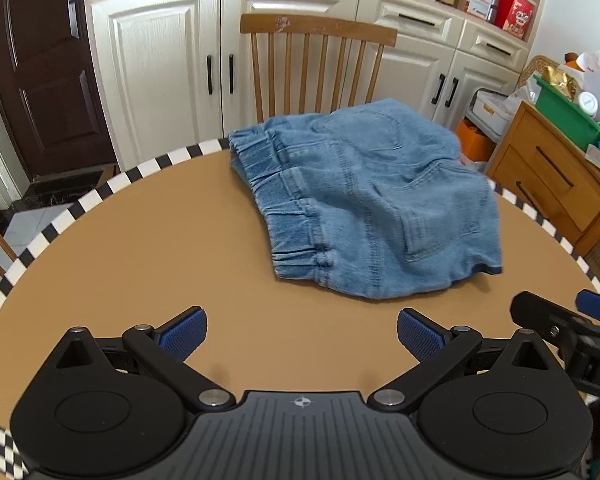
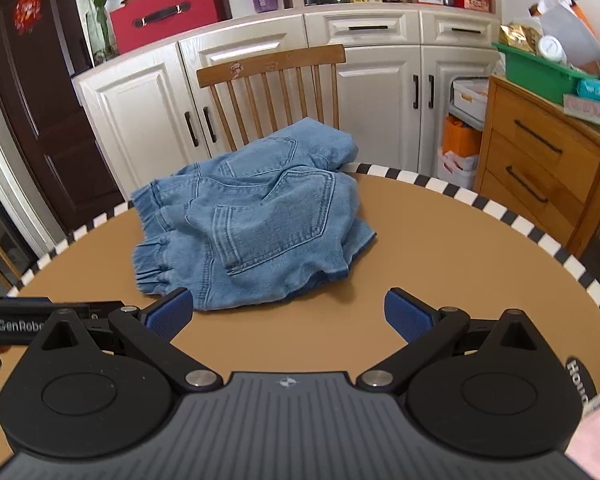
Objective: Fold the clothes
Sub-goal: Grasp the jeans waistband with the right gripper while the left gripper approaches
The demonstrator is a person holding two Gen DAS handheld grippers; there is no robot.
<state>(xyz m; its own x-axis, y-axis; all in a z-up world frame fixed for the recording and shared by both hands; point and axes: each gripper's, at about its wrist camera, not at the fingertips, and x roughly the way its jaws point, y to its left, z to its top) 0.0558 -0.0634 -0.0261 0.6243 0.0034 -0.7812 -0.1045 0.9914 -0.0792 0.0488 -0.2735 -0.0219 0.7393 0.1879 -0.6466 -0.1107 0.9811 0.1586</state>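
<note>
Lying rumpled toward the far edge of the round tan table with a black-and-white checked rim (image 1: 100, 196), the light-blue denim shorts with an elastic waistband (image 1: 364, 204) sit before a wooden spindle-back chair (image 1: 316, 40). Left gripper (image 1: 302, 334) and right gripper (image 2: 288, 314) hover over bare tabletop, blue-padded fingers spread wide, holding nothing.

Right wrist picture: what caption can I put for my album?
Open right tongs hover before rumpled denim shorts on a round table.
</note>
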